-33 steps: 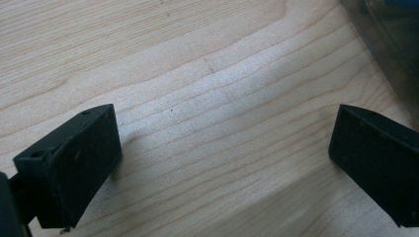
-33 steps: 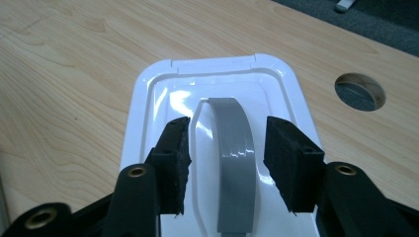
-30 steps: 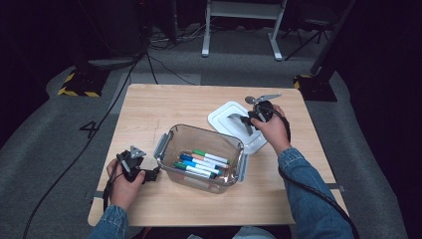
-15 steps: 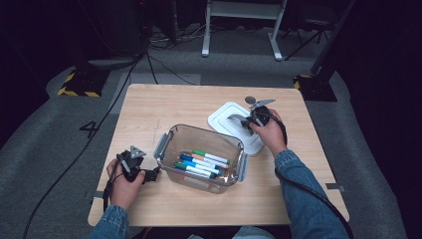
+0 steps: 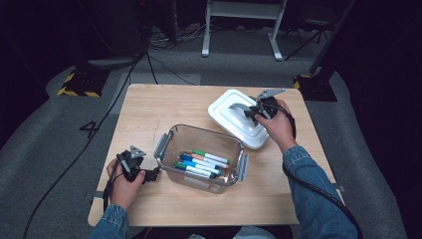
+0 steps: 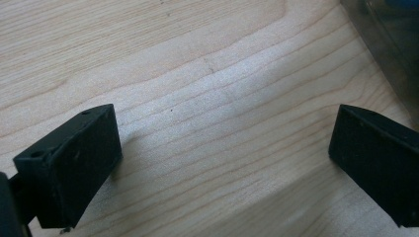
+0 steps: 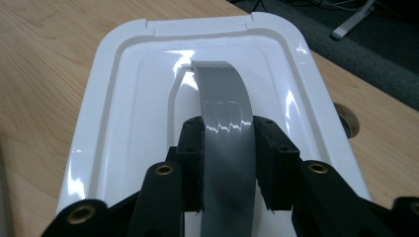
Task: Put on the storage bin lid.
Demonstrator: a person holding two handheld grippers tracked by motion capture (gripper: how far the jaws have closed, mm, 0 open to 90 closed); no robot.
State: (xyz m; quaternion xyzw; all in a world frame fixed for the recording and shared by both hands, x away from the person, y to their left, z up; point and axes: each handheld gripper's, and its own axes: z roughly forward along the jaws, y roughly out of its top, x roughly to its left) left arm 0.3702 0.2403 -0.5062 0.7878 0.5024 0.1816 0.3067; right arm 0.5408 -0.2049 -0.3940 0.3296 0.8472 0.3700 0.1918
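Note:
A white lid (image 5: 224, 113) (image 7: 123, 94) with a grey arched handle (image 5: 238, 106) (image 7: 221, 94) lies at the table's back right. My right gripper (image 5: 250, 113) (image 7: 228, 148) is shut on that handle; its jaws have just been closing, and its pads (image 7: 191, 148) now press the handle's two sides. In front of the lid stands a clear box (image 5: 174, 133) that holds several coloured markers (image 5: 201, 162). My left gripper (image 5: 149, 174) (image 6: 222, 163) rests open on the wood just left of the box, with nothing between its fingers. A corner of the box (image 6: 390, 44) shows in the left gripper view.
The wooden table (image 5: 149, 109) has bare room at its back left and along its front edge. A round cable hole (image 7: 347, 121) sits in the top just right of the lid. Cables and a stand's feet lie on the dark floor behind.
My right hand has shifted slightly left and up, and its jaws have closed on the lid's handle. The left hand and the box have kept still.

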